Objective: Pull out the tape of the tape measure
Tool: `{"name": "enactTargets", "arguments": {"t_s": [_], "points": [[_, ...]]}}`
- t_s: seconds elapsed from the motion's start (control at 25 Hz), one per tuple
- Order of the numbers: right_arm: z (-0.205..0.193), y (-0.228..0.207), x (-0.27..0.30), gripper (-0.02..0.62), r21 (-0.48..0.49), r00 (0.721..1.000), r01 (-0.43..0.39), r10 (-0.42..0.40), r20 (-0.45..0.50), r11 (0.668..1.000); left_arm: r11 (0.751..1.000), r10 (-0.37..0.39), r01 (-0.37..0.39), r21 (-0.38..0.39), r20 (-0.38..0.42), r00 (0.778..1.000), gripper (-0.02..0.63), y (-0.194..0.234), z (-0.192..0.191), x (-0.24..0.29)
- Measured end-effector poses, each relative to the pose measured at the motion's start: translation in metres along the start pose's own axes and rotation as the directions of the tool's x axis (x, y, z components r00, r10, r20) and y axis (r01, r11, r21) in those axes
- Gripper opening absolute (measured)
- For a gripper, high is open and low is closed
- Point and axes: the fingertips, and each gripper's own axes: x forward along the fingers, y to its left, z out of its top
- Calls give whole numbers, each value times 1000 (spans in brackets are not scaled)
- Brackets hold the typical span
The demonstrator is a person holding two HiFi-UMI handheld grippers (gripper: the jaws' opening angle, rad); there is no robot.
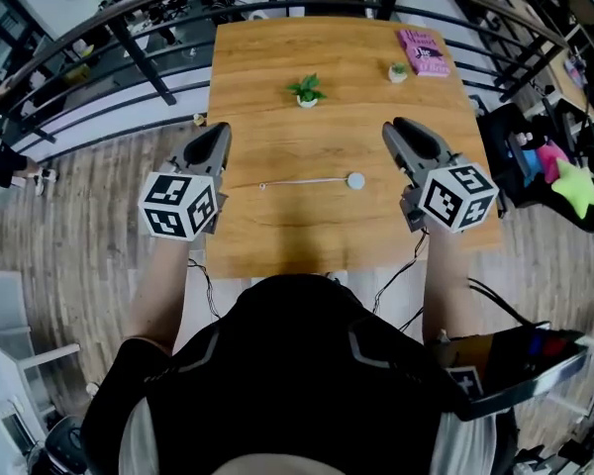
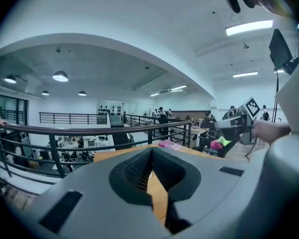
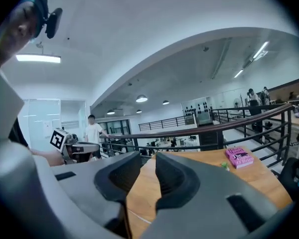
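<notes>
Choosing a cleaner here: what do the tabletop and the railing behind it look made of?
Tabletop: wood or wood-look laminate, matte; brown grain streaks run along it. Railing: likely metal, dark paint with slight sheen; slim straight bars.

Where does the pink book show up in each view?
Head view: pink book at the upper right, on the far right corner of the table.
Left gripper view: just right of centre, at the table's far edge.
Right gripper view: right side, below the middle.
Shared landmark: the dark railing behind the table.
</notes>
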Motion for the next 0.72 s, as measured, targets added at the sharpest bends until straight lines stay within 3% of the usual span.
{"name": "enactTargets", "arguments": {"t_s": [0.08, 0.2, 0.32, 0.4, 0.48, 0.72], "points": [[9, 8, -4, 88, -15, 1000, 3, -3, 17, 1000, 1000, 8, -8, -13, 23, 1000, 29, -5, 15, -5], [16, 12, -8, 11, -34, 1000, 24, -24, 16, 999, 999, 37, -37, -7, 46, 998, 29, -7, 32, -10], [23, 14, -12, 9, -34, 999, 45, -44, 27, 998, 996, 83, -85, 22, 81, 993, 29, -6, 45, -16], [23, 16, -14, 9, -41, 998, 64, -63, 29, 997, 994, 112, -113, -1, 101, 989, 29, -3, 49, -21], [20, 18, -14, 9, -58, 996, 83, -82, 23, 995, 992, 127, -125, -22, 100, 987, 29, -1, 48, -24], [17, 19, -11, 6, -98, 993, 120, -121, -5, 988, 986, 161, -165, 35, 84, 983, 29, 1, 47, -23]]}}
